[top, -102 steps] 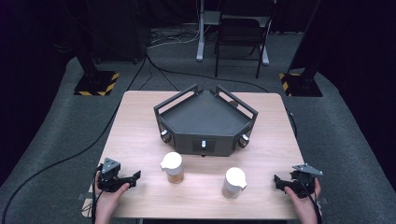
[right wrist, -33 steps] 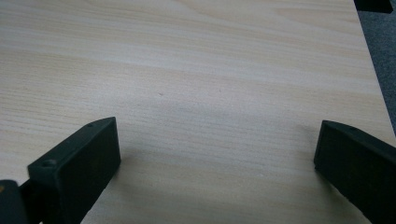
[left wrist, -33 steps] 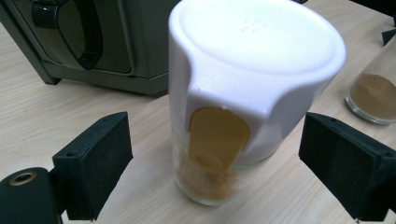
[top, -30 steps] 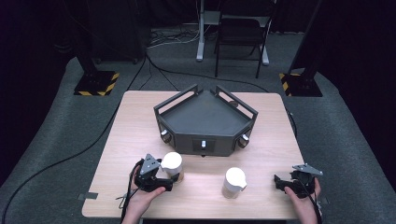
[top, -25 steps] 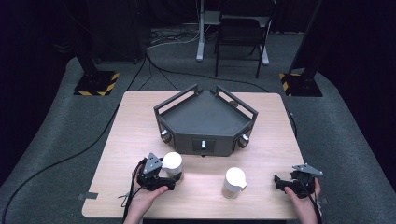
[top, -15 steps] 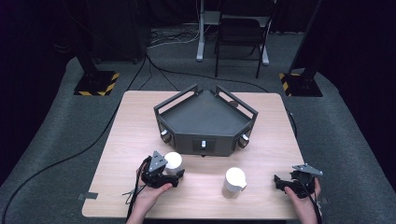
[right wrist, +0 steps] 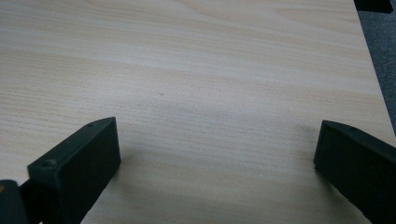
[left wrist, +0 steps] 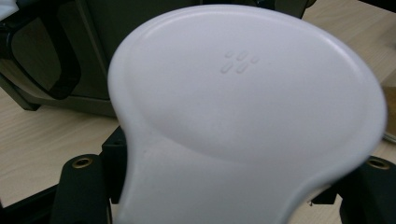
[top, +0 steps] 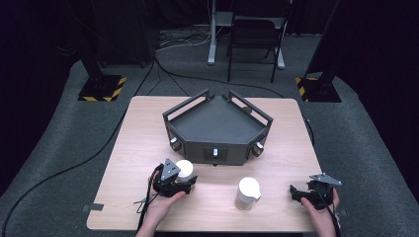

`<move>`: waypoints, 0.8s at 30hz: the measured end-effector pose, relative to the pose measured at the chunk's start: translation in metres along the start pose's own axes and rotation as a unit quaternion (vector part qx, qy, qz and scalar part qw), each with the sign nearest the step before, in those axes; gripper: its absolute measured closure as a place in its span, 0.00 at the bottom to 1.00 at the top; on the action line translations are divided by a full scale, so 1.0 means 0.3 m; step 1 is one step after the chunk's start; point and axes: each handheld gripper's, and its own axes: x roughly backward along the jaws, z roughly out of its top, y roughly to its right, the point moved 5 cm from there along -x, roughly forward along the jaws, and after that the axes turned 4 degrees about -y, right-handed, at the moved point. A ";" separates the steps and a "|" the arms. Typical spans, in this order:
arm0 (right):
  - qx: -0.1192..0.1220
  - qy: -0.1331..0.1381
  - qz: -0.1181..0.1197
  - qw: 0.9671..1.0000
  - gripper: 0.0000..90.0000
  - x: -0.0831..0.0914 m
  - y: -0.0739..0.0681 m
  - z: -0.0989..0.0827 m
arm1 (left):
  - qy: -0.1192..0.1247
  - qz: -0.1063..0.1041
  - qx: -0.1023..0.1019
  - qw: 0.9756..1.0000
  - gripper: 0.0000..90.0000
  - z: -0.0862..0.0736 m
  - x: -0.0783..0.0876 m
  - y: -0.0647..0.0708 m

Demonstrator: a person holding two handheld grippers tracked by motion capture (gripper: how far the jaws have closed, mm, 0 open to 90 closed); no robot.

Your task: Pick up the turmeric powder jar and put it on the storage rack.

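At the lower left of the high view, the left gripper (top: 174, 180) has just been closing its jaws on the white-lidded cup (top: 184, 169), and the cup now stands clamped between them. The person's left hand (top: 163, 197) comes up from the bottom edge of the frame behind it. In the left gripper view the cup's white lid (left wrist: 243, 98) sits right above the black jaws and crowds the centre of the picture, its round face turned up toward the camera. The cup appears upright, its long axis vertical, so any lift would likely have to go straight up to keep it level.

Toward the lower right of the high view, the right gripper (top: 309, 191) rests low near the table's corner. Its jaws are spread wide over bare wood in the right gripper view (right wrist: 210, 154), with nothing between them. A second white cup (top: 246, 192) stands between the two grippers, apart from both, nearer the right one.

Beyond the held cup, toward the middle of the frame, sits the dark angular tray (top: 217, 123) on the wooden table (top: 143, 143). It lies up and to the right of the left gripper, just past the cup, and the left hand is the nearer of the two to it.
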 end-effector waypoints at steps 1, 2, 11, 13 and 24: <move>0.000 0.000 0.000 1.000 0.00 0.000 0.000 0.000 | -0.001 -0.002 0.003 1.000 0.34 0.003 -0.001 -0.002; 0.000 0.000 0.000 1.000 0.00 0.000 0.000 0.000 | -0.003 -0.003 0.004 1.000 0.34 0.006 -0.001 -0.004; -0.001 0.000 0.000 1.000 0.00 0.000 0.000 0.000 | 0.002 -0.010 0.005 1.000 0.34 0.037 0.019 -0.002; 0.000 0.000 0.000 1.000 0.00 0.000 0.000 0.000 | 0.005 -0.010 0.005 1.000 0.34 0.051 0.030 -0.001; 0.000 0.000 0.000 1.000 0.00 0.000 0.000 0.000 | 0.017 -0.007 0.002 1.000 0.34 0.128 0.091 -0.003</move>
